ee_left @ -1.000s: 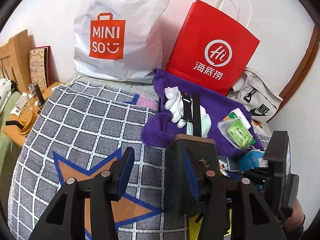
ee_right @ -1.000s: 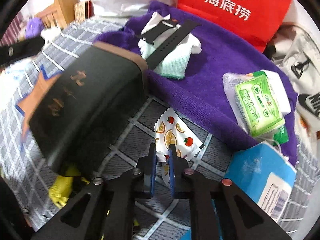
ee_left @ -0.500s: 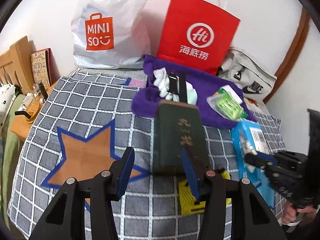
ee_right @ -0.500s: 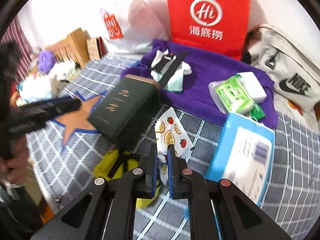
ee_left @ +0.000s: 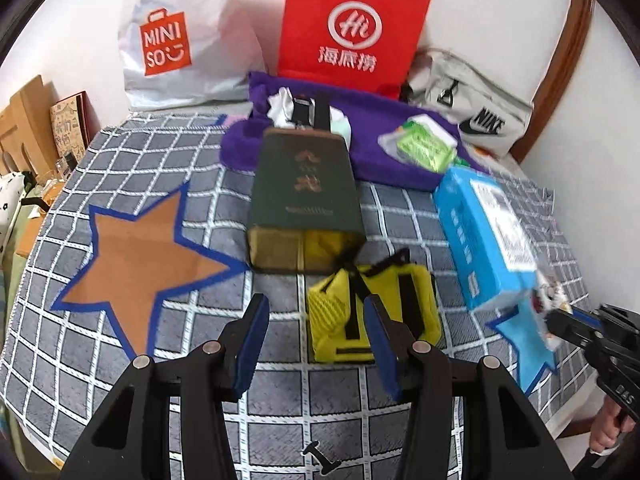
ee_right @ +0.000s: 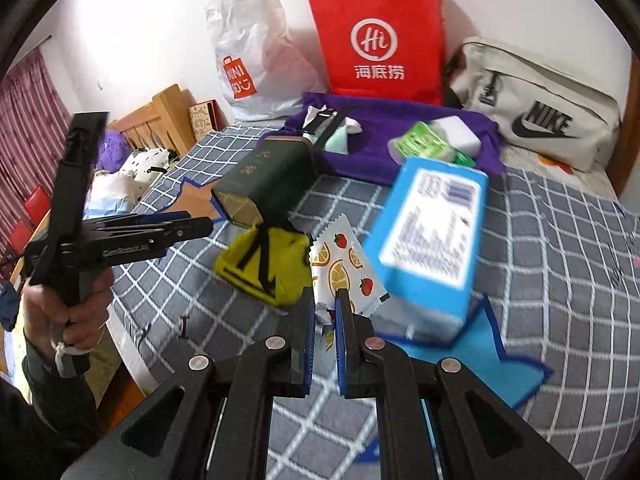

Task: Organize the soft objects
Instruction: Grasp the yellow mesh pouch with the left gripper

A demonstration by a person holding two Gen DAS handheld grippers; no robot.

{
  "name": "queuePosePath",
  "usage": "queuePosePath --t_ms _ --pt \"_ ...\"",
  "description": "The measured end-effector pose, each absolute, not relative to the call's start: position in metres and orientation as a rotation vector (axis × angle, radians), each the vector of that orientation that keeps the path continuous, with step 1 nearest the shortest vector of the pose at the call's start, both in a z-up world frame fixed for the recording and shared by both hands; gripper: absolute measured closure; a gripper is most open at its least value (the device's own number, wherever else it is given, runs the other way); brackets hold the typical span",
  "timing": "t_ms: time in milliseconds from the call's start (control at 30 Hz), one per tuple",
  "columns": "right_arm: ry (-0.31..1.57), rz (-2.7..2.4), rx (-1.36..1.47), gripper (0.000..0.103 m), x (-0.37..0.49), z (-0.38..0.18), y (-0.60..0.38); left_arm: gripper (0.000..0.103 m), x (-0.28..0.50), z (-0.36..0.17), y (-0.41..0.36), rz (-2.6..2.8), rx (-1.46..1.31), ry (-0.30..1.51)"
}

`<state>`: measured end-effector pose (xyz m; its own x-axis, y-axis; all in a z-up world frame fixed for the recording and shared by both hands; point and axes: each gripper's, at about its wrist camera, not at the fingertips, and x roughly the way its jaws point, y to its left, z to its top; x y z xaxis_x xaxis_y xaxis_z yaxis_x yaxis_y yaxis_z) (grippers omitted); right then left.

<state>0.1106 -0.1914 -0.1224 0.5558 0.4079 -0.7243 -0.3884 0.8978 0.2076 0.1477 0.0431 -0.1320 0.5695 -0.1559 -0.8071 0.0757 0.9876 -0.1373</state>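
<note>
My right gripper (ee_right: 324,312) is shut on a white fruit-print packet (ee_right: 344,268) and holds it above the checked bedspread. The packet also shows small at the right gripper's tip in the left wrist view (ee_left: 550,298). My left gripper (ee_left: 316,340) is open and empty, just in front of a yellow pouch with black straps (ee_left: 372,312). A dark green tin box (ee_left: 306,196) lies behind the pouch. A purple towel (ee_left: 384,160) at the back carries white cloths, a black strap and a green wipes pack (ee_left: 424,148). A blue tissue pack (ee_left: 486,236) lies right.
A red paper bag (ee_left: 352,28), a white Miniso bag (ee_left: 172,44) and a grey Nike bag (ee_left: 476,120) stand against the wall. An orange star (ee_left: 140,264) and a blue star (ee_right: 508,364) mark the bedspread. The bed's left edge drops beside wooden furniture (ee_left: 24,120).
Both grippers have pulled back toward the bed's near edge and risen. The right gripper has lifted the fruit-print packet off the bedspread. The left gripper stays open.
</note>
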Motion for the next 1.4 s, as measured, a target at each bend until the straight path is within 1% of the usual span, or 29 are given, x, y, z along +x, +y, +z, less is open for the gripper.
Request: queuePosePath --t_ms 133,300,567,633,700,1000,1033,1133,1400 --pt "0.865 0.451 0.018 0.094 0.094 -0.138 -0.205 0.056 0.148 -0.141 0.033 -0.143 -0.064 0.967" --pt "0.909 0.406 0.043 0.094 0.095 -0.164 -0.219 0.056 0.149 -0.155 0.026 -0.145 -0.058 0.994" --pt "0.926 0.431 0.081 0.094 0.101 -0.182 -0.221 0.056 0.160 -0.170 0.018 -0.115 -0.023 0.978" --pt "0.927 0.436 0.081 0.094 0.101 -0.184 -0.220 0.059 0.165 -0.176 0.018 -0.115 -0.025 0.986" --pt "0.932 0.440 0.083 0.094 0.102 -0.186 -0.220 0.071 0.168 -0.179 0.020 -0.123 -0.066 0.983" --pt "0.935 0.420 0.077 0.093 0.105 -0.184 -0.219 0.078 0.165 -0.177 0.029 -0.174 -0.119 0.965" --pt "0.930 0.417 0.077 0.093 0.105 -0.183 -0.219 0.082 0.165 -0.176 0.030 -0.173 -0.125 0.963" --pt "0.913 0.420 0.074 0.094 0.102 -0.178 -0.219 0.082 0.158 -0.168 0.038 -0.190 -0.168 0.948" --pt "0.901 0.418 0.063 0.094 0.094 -0.173 -0.214 0.082 0.141 -0.154 0.042 -0.186 -0.164 0.914"
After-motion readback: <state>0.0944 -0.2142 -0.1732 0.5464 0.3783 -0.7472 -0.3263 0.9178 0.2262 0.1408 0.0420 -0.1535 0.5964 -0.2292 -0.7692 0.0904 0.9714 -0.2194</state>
